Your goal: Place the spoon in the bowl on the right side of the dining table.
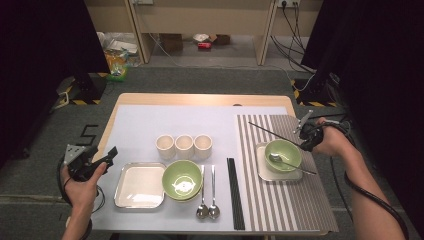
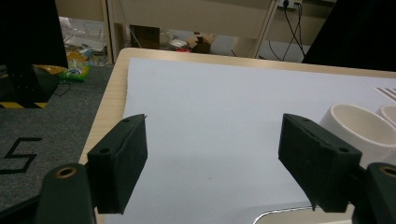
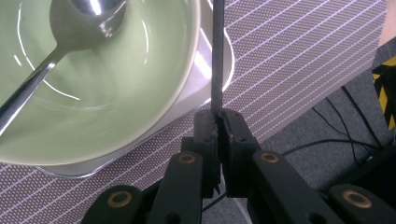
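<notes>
Chopsticks [image 3: 217, 56], thin, stiff, light and slippery, are pinched near one end by the right gripper [image 3: 217, 114], hanging over the striped placemat [image 3: 299, 60] beside the green bowl [image 3: 116, 93]. Holding them nearer mid-length would likely steady them. Left gripper [image 2: 212, 154] fingers stand wide and bare at the tabletop's near left.

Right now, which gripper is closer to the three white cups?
Left. The left gripper sits just left of the three white cups; the right gripper is far right, beyond the striped placemat's bowl.

3 white cups [image 1: 184, 146], 2 spoons [image 1: 207, 210], square plate [image 1: 140, 186] beside green bowl [image 1: 182, 179]
</notes>
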